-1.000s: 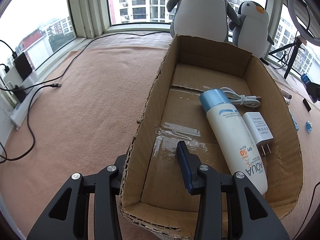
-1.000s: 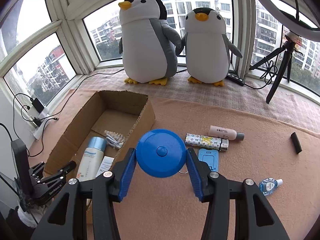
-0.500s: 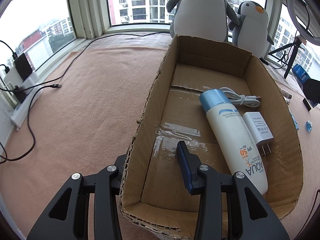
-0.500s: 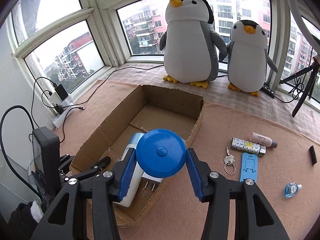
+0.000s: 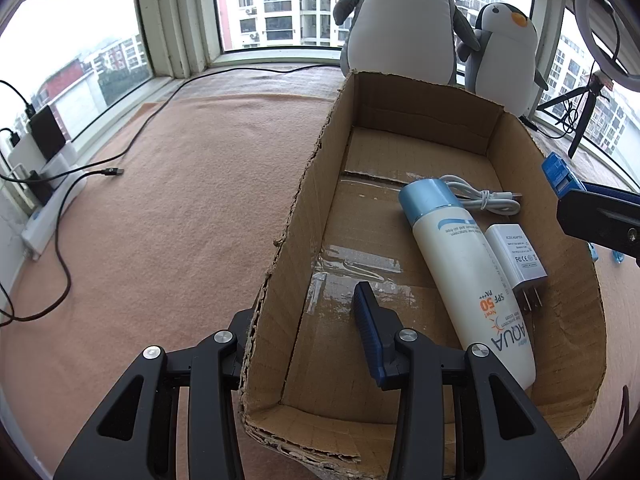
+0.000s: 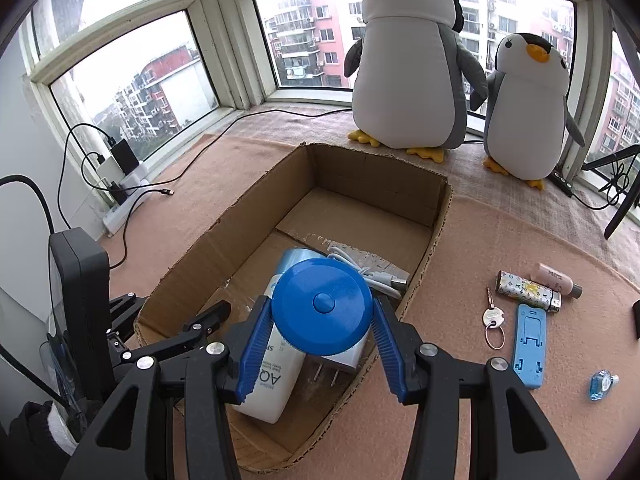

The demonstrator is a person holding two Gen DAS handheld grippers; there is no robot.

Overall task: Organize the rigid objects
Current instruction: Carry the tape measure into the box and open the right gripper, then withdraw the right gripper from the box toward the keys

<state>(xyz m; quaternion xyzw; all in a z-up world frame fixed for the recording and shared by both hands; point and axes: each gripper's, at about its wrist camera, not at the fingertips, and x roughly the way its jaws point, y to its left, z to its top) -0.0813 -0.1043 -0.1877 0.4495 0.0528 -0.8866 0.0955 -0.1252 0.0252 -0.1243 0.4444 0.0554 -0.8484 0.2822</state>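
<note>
My right gripper [image 6: 322, 305] is shut on a round blue disc [image 6: 316, 332] with a centre button, held above the open cardboard box [image 6: 376, 184]. Inside the box lie a white sunscreen bottle [image 5: 460, 256] with a blue cap, a white plug adapter [image 5: 520, 252] and a coiled white cable [image 5: 484, 200]. My left gripper [image 5: 304, 308] is open and straddles the box's left wall [image 5: 304, 184], one finger inside and the other outside, partly hidden by the cardboard. The right gripper's blue pad [image 5: 558, 174] shows over the box's right wall.
On the pink mat right of the box lie a key [image 6: 493, 320], a blue phone stand [image 6: 529, 344], a patterned lighter [image 6: 528, 292], a pink bottle [image 6: 558, 278] and a small blue bottle [image 6: 603, 385]. Two plush penguins [image 6: 408, 64] stand behind. Cables and a power strip [image 5: 52, 200] lie left.
My right gripper has carried the blue disc leftward from above the mat to above the box. The left gripper and the box have stayed put.
</note>
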